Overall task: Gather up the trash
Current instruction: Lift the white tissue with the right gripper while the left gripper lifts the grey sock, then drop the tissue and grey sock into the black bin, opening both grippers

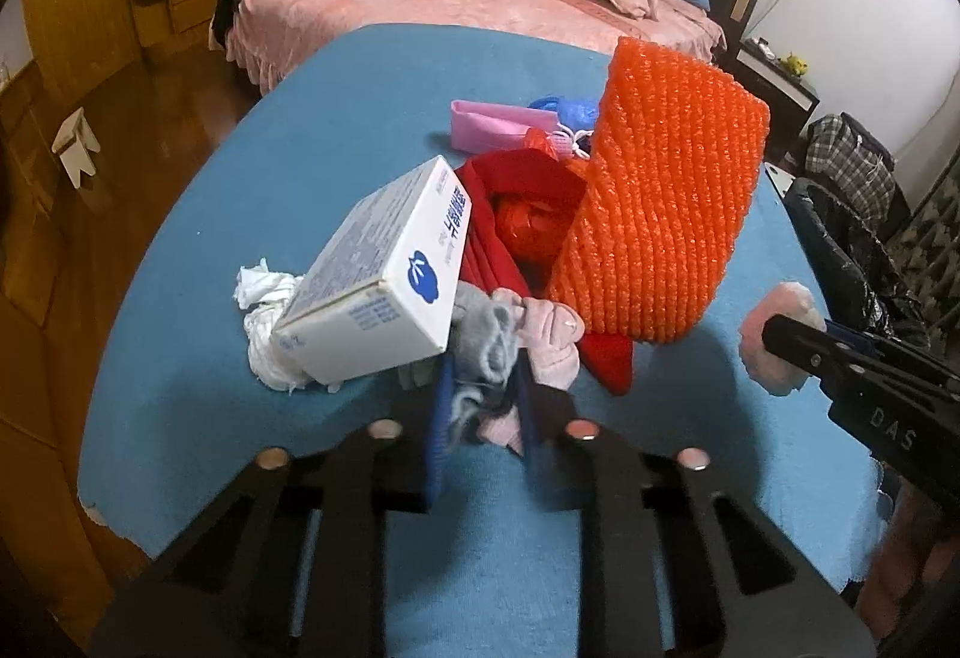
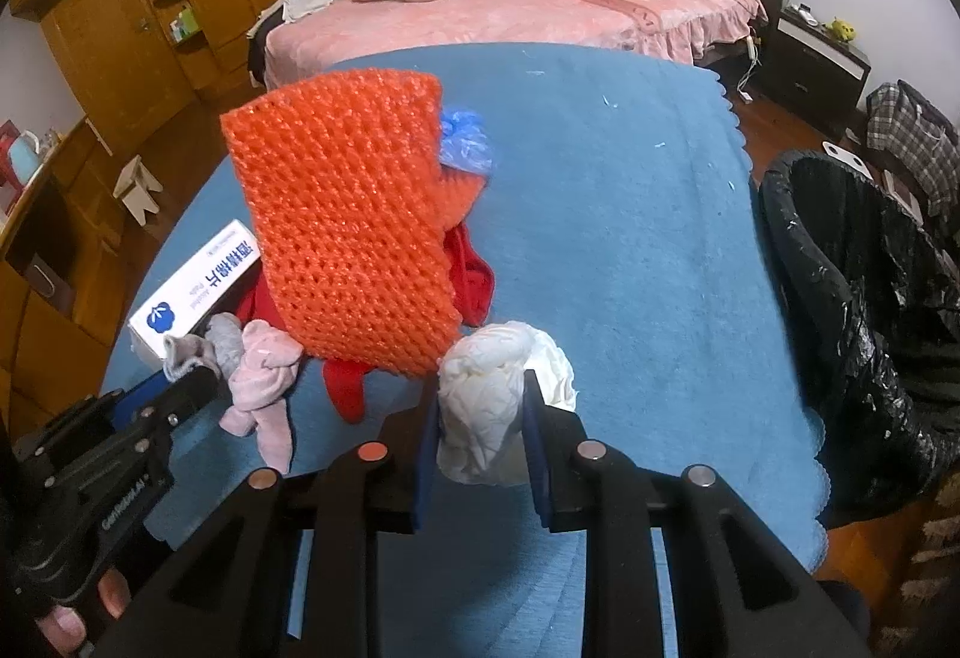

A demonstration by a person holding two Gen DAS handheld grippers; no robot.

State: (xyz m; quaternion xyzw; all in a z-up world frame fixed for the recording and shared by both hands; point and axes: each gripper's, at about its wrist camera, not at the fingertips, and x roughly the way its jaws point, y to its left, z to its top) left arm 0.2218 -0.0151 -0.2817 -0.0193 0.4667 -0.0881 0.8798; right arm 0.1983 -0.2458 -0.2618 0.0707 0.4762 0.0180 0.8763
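Left gripper [image 1: 480, 418] with jaws narrow, clamped on a grey-and-pink sock bundle [image 1: 498, 352] at the near edge of the pile on the blue worktop [image 1: 240, 190]. Right gripper [image 2: 480, 418] with jaws pinching a white paper wad [image 2: 501, 406], just beside the orange mesh sleeve [image 2: 348, 226]. White box [image 1: 384, 274] left of the socks. Black-lined bin [image 2: 870, 310] at far right, off the worktop.

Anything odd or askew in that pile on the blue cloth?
Yes. The white box sits tilted, propped on crumpled white tissue and the red cloth rather than lying flat. The orange mesh sheet stands up, leaning over the pile. The blue tablecloth looks chipped at its near-left edge.
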